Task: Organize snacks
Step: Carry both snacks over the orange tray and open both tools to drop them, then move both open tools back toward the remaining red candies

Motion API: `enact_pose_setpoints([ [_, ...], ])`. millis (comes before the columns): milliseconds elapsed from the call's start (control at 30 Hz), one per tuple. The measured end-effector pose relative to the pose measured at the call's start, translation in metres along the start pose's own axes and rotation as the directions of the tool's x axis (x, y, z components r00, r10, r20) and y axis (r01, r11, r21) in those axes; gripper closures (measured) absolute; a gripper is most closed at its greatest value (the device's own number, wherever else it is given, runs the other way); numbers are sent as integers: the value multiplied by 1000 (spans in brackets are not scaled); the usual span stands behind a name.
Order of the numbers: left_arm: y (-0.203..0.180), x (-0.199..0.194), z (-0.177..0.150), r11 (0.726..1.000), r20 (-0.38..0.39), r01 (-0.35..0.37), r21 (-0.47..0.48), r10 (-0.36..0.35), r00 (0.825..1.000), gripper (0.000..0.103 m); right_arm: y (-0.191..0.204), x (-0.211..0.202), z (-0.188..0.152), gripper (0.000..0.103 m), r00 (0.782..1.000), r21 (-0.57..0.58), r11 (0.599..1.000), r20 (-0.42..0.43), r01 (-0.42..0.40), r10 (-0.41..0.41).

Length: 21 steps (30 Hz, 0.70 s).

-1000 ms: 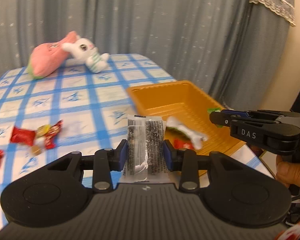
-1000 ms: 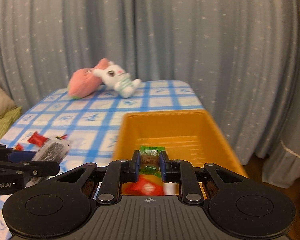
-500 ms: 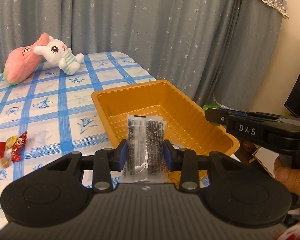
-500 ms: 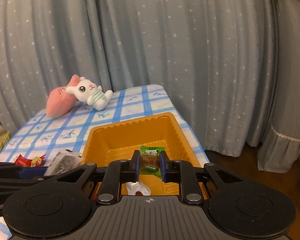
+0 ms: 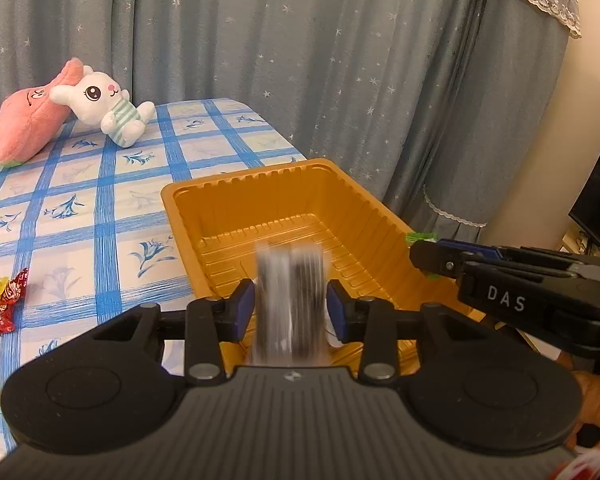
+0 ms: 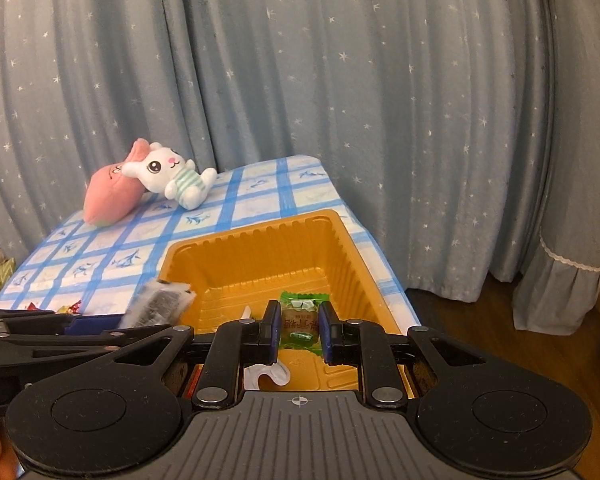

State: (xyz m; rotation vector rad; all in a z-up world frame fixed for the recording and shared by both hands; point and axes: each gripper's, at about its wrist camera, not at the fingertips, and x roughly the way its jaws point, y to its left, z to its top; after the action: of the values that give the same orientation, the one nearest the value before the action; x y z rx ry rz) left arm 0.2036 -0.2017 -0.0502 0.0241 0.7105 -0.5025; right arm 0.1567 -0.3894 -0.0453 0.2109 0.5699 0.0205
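An orange plastic tray (image 5: pixel 372 204) (image 6: pixel 348 248) stands at the table's right edge. In the left wrist view my left gripper (image 5: pixel 291 308) is open over the tray's near end; a clear packet with dark filling (image 5: pixel 290 304) sits blurred between the parted pads, apparently dropping. The same packet (image 6: pixel 160 304) shows at the tray's left rim in the right wrist view. My right gripper (image 6: pixel 299 330) is shut on a green-wrapped candy (image 6: pixel 300 320) above the tray's near part. A white wrapper (image 6: pixel 266 376) lies in the tray below it.
Red and gold candies (image 5: pixel 6 296) lie on the blue checked tablecloth (image 5: pixel 100 208) to the left of the tray. A white bunny plush (image 5: pixel 104 106) and a pink plush (image 5: pixel 24 120) lie at the far end. Grey star curtains (image 6: pixel 340 80) hang behind.
My left gripper's pads have parted and the dark packet, sharp and held before, is now blurred and slipping down. Both grippers have shifted nearer over the tray. The right gripper keeps the green candy.
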Motion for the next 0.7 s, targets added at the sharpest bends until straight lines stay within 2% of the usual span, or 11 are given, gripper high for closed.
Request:
enact_pose_setpoints([
  [467,29,-23,-13,998,-2,-41,-44,41,999,64,8,2,-1,83,1000,-13,1000,-9,-27,27],
  [600,33,-28,-13,998,4,-48,-46,48,999,64,7,5,-1,83,998,26,998,-14,-57,58],
  [633,33,-30,-13,998,4,-50,-47,51,999,64,5,7,-1,79,998,38,997,-22,-63,64],
  [667,34,-31,-14,997,3,-53,-48,53,999,64,4,7,-1,61,998,51,997,-25,-60,62],
  [700,35,-32,-15,997,2,-55,-49,55,998,64,2,7,-1,48,998,63,996,-20,-55,56],
])
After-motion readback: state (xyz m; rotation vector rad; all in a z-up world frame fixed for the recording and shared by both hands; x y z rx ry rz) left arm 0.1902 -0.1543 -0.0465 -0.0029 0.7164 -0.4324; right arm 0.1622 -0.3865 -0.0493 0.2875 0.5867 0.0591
